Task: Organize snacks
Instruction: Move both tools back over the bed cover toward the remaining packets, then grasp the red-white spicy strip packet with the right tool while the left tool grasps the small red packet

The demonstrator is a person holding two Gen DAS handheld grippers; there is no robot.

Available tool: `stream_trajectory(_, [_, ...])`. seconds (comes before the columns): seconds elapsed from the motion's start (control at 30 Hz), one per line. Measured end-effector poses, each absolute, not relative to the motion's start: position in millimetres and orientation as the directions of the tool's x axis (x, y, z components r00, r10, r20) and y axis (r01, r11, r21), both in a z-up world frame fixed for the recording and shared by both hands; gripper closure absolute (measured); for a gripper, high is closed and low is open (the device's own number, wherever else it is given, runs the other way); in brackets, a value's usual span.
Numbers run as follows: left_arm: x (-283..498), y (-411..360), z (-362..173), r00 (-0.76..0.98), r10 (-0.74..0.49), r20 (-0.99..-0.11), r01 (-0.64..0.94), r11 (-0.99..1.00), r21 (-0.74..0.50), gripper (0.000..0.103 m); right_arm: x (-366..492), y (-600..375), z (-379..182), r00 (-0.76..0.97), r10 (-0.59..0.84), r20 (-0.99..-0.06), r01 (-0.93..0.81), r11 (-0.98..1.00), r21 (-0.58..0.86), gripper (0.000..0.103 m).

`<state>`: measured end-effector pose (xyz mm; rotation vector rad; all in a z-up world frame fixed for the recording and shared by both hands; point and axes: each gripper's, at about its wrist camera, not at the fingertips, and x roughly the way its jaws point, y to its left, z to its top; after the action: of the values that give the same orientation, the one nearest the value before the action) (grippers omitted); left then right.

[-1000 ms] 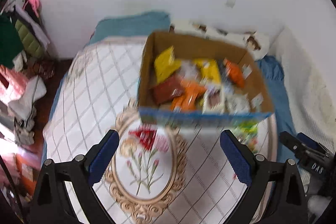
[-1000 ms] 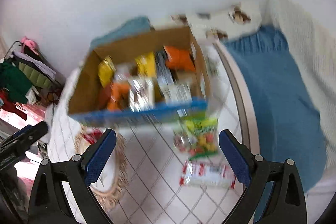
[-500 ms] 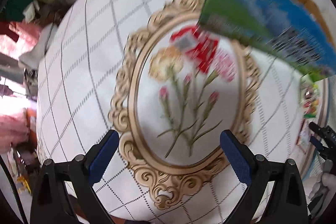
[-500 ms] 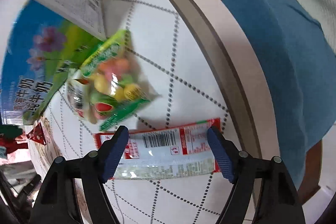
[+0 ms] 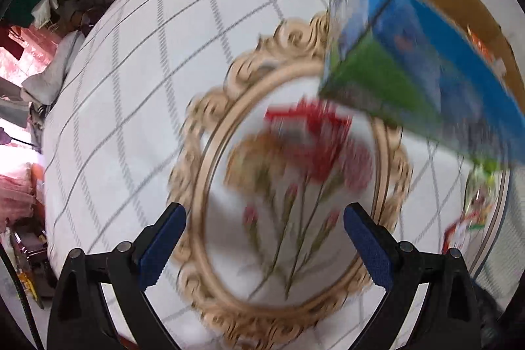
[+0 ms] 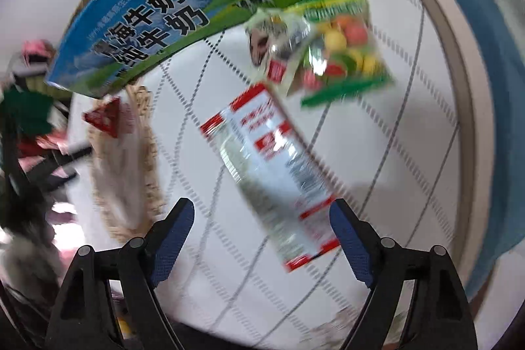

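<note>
A blue and green cardboard box (image 5: 423,61) holding snacks stands on the round white table (image 5: 137,61); it also shows in the right wrist view (image 6: 157,12). A small red packet (image 5: 308,127) lies in front of it, blurred. My left gripper (image 5: 264,243) is open and empty above the flower print. In the right wrist view a long red and clear packet (image 6: 272,173) lies between the open jaws of my right gripper (image 6: 262,235). A green fruit-candy bag (image 6: 331,45) lies beyond it. The red packet (image 6: 105,117) shows at the left.
The table's beige rim (image 6: 459,87) runs along the right, with a blue bed cover (image 6: 492,54) past it. Clothes and clutter (image 5: 42,9) lie off the table's left side.
Both grippers dropped low toward the table from a high view over the box. The right gripper has turned, so the long packet now lies lengthwise between its jaws. Both stay open.
</note>
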<state>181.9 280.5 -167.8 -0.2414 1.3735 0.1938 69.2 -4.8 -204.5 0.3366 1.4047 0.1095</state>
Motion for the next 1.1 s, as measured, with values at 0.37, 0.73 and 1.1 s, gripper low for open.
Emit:
stream_trajectory(0.37, [222, 277, -195, 0.235, -0.034, -0.971, -0.249, 0.964, -0.094, 0.045, 94, 16, -236, 0.13, 0.092, -0.987, -0.023, 0.996, 0.09, 0.027])
stream_trajectory(0.73, [119, 235, -215, 0.096, -0.173, -0.98, -0.139, 0.973, -0.185, 0.045, 83, 42, -226, 0.017, 0.336, -0.942, 0.09, 0.937, 0.336, 0.031])
stream_trajectory(1.1, [67, 233, -235, 0.044, -0.185, -0.982, -0.146, 0.971, -0.189, 0.045, 69, 112, -260, 0.1, 0.03, -0.995, -0.161, 0.987, 0.014, 0.03])
